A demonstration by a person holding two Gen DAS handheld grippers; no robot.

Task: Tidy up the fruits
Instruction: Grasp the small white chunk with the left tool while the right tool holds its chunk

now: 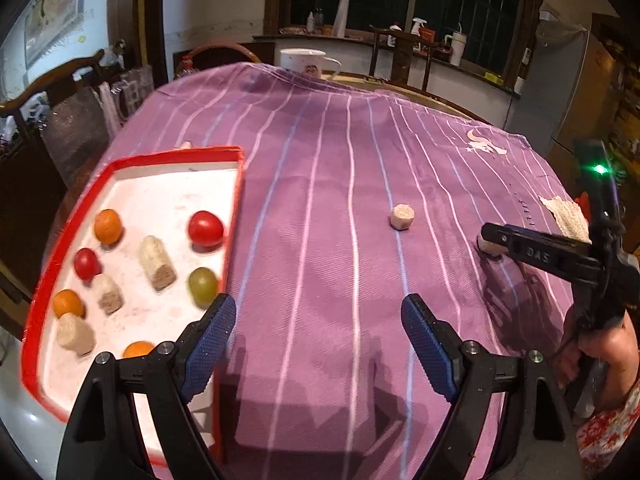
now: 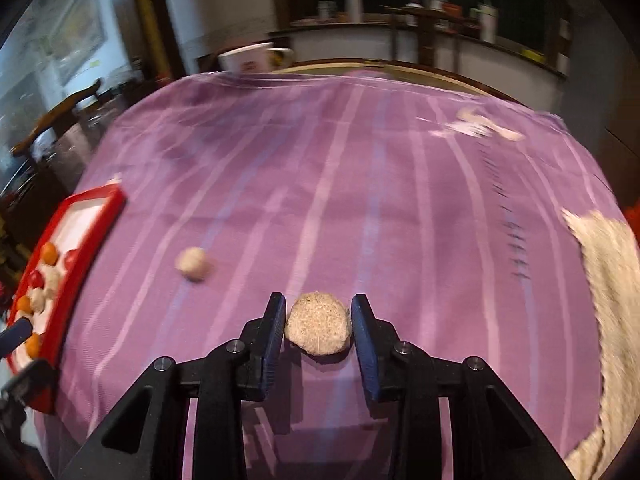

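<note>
The tablecloth is purple with thin white and pale blue stripes. The tray has a bright red rim and white inside, holding 3 orange fruits, 2 red ones and 1 green one. The cut chunks are beige, like the one between dark blue pads.

Dark barred windows back a cluttered counter, with a wooden chair and grey fridge nearby.
</note>
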